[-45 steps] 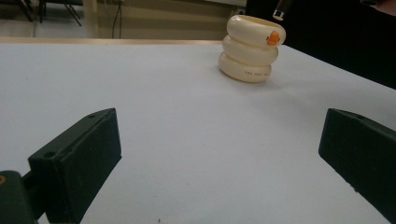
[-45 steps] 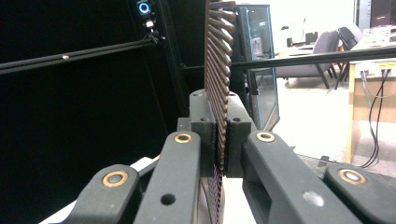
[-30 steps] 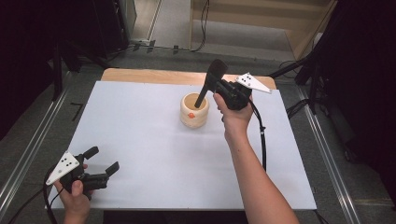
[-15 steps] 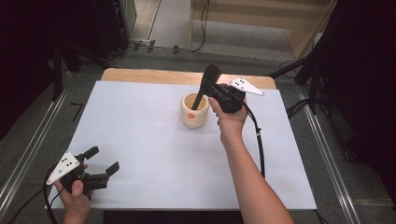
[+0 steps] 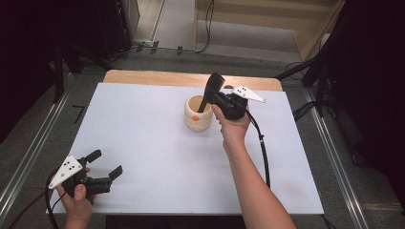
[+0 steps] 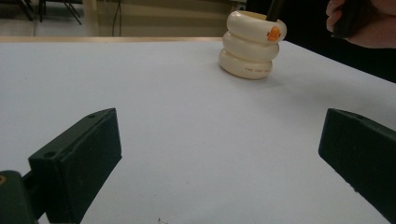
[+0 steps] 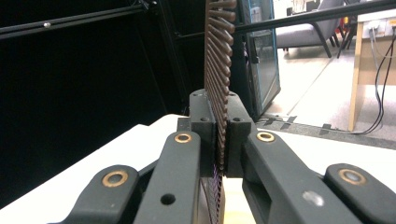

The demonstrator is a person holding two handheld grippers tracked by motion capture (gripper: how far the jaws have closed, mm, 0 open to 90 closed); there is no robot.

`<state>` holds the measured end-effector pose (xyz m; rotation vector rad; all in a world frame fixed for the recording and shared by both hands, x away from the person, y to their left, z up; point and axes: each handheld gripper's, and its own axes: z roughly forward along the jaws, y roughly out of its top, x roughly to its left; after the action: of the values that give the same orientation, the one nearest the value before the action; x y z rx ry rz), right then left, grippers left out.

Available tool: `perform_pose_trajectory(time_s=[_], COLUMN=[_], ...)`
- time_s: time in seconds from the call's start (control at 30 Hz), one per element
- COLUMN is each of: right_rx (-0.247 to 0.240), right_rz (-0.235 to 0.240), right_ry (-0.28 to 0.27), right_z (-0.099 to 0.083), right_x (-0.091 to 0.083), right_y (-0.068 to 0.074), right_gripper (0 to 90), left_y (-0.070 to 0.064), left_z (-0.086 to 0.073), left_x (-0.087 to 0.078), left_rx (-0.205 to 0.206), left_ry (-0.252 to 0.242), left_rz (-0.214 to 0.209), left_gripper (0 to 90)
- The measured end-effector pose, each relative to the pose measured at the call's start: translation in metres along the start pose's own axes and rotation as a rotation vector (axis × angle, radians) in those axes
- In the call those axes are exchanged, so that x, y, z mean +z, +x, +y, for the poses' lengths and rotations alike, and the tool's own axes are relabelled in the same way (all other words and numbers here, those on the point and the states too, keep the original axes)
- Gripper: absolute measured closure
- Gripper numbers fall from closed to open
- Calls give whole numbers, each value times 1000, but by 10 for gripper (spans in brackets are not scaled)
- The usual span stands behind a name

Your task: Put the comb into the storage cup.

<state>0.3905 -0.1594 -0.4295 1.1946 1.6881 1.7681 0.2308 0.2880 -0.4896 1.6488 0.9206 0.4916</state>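
Note:
A cream ribbed cup (image 5: 197,118) with an orange mark stands on the white table (image 5: 143,143), right of centre toward the back. My right gripper (image 5: 216,98) is just right of the cup's rim and shut on a dark comb (image 5: 210,89). The comb leans, with its lower end inside the cup. In the right gripper view the comb's (image 7: 217,65) teeth rise straight up between the closed jaws of the right gripper (image 7: 219,122). My left gripper (image 5: 106,163) rests open near the front left corner, holding nothing. In the left gripper view the cup (image 6: 252,46) is far ahead of the left gripper (image 6: 219,144).
A wooden strip (image 5: 157,78) borders the table's far edge. Metal rails (image 5: 33,152) run along both sides on the floor. The right gripper's cable (image 5: 263,152) trails over the table beside the forearm. Black stands and cables sit beyond the table.
My right gripper has shifted a little left and lower with the comb, whose end stays in the cup. The left gripper has stayed put.

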Motion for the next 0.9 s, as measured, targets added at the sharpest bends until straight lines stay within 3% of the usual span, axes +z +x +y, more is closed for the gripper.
perform_pose_trajectory(time_s=[0.4, 0.9], right_rx=[22, 125], right_rz=[-11, -11], right_ry=[24, 25], right_z=[-16, -29], right_x=[9, 12], right_y=[-2, -9], right_gripper=[843, 842], left_y=[1, 0], left_z=[0, 0], left_x=[0, 0], left_rx=[2, 2], left_ry=[0, 1], left_rz=[-1, -2], left_gripper=[0, 0])
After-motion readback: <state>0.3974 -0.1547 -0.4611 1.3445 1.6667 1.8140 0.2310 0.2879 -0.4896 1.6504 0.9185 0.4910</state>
